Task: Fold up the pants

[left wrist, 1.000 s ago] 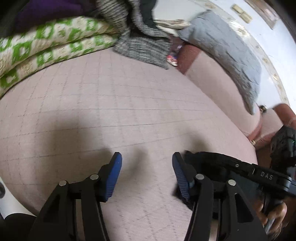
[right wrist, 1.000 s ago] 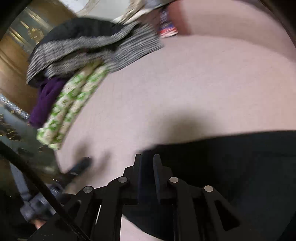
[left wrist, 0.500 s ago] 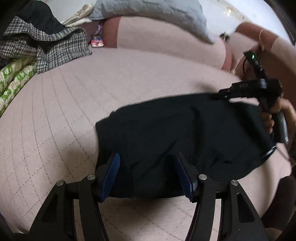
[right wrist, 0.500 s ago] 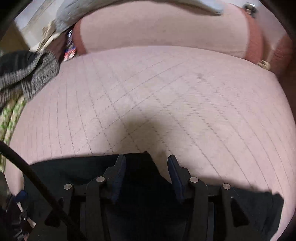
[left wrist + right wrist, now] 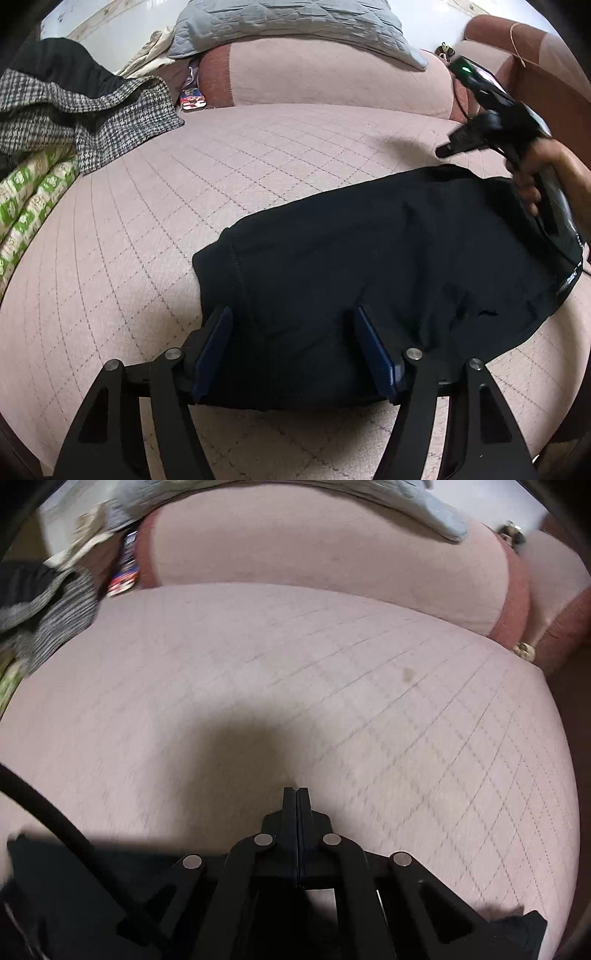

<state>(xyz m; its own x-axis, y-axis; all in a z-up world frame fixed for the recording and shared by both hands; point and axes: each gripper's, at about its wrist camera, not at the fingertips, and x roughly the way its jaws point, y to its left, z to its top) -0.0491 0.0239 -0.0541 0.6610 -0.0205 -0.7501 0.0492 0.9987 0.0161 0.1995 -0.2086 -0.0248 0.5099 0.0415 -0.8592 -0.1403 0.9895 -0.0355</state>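
Soft, limp black fabric pants lie folded on the pink quilted sofa seat, near edge. Left hand-held gripper opening, straddling them; right hand-held gripper closed, empty. Grasp hem corners.

A home living room, pink quilted sofa under the tongs, grey pillow on its backrest ahead, heaped clothes and green blanket far left

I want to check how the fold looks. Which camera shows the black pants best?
The left wrist view: the black pants lie almost whole on the pink couch, edges and a seam visible. The right wrist view shows only dark strips at the bottom, behind its own hand-held gripper.
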